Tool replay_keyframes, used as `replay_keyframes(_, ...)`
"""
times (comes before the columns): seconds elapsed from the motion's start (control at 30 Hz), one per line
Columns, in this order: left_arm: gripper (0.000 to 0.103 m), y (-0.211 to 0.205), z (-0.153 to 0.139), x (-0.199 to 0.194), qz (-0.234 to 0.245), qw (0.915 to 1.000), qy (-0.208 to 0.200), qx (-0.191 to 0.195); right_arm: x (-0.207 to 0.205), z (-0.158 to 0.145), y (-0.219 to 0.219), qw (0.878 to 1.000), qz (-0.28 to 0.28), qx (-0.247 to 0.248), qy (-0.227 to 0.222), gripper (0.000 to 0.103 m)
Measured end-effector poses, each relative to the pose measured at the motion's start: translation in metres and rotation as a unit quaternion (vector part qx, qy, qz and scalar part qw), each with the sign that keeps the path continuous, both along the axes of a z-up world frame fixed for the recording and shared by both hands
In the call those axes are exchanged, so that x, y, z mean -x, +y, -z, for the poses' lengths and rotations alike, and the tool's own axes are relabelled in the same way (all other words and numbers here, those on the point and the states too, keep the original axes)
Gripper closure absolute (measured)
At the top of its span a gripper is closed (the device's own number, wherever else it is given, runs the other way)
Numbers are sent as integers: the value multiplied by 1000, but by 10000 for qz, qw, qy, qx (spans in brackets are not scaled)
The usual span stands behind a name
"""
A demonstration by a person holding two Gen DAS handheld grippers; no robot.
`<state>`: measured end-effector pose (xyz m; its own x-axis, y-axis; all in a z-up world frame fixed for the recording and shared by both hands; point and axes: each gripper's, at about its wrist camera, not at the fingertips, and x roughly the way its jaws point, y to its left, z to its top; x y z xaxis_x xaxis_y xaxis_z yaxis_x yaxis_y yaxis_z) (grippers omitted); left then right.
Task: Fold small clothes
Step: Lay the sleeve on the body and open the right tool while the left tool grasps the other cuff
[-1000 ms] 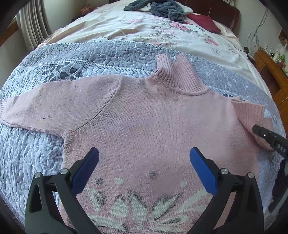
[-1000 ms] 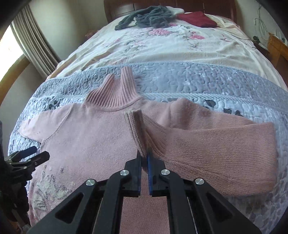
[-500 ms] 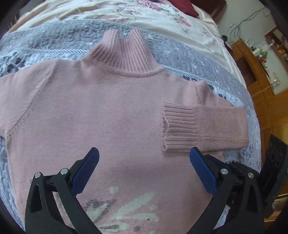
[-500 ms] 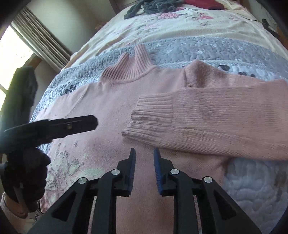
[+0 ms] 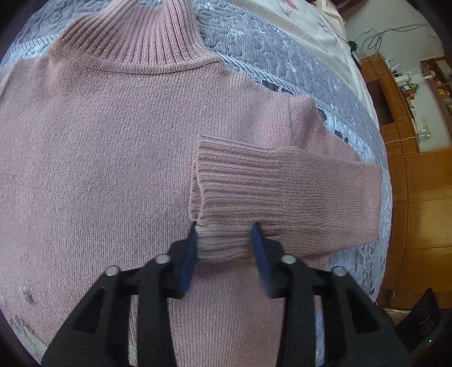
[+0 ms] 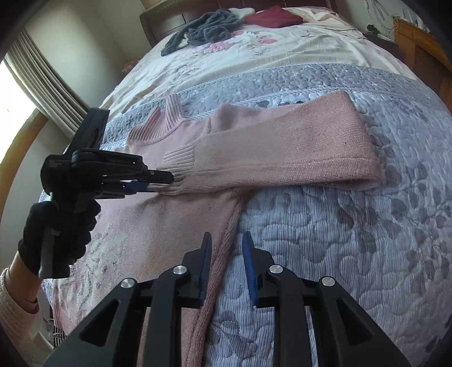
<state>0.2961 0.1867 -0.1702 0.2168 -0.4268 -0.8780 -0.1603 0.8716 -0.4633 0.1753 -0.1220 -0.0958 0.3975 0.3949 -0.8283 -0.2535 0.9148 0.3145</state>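
A pink turtleneck sweater (image 5: 99, 155) lies flat on the bed, collar pointing away. Its right sleeve (image 5: 296, 183) is folded across the chest, and the ribbed cuff (image 5: 226, 197) ends near the middle. My left gripper (image 5: 224, 242) has its blue pads closed in on the cuff's near edge, with fabric filling the gap. From the right wrist view, the left gripper (image 6: 162, 182) reaches the cuff (image 6: 180, 166) from the left, held by a dark-gloved hand (image 6: 56, 225). My right gripper (image 6: 227, 254) hovers slightly open over the sweater's side edge (image 6: 226, 225), holding nothing.
The sweater rests on a grey quilted cover (image 6: 353, 240) over a floral sheet (image 6: 254, 53). A dark grey clothes pile (image 6: 206, 28) and a red garment (image 6: 271, 17) lie near the headboard. A wooden cabinet (image 5: 418, 169) stands right of the bed and curtains (image 6: 42, 84) hang at the left.
The right gripper let go of the cuff, laid it across the chest and drew back to the sweater's side. The left gripper moved in and narrowed its jaws around the cuff.
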Motion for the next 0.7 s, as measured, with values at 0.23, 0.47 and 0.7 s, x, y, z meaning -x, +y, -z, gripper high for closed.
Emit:
replay_keyframes(0.23, 98, 34, -38, 14, -459, 9960, -719, 281, -3, 4, -10, 9996, 271, 17, 11, 80)
replay_keyframes(0.47, 98, 113, -64, 36, -931, 9898, -1051, -261, -22, -1, -33, 9968, 740, -263, 153, 71)
replay_keyframes(0.7, 98, 186, -64, 48, -1391, 9829, -983, -692, -67, 8, -29, 9922, 1094, -387, 462, 53)
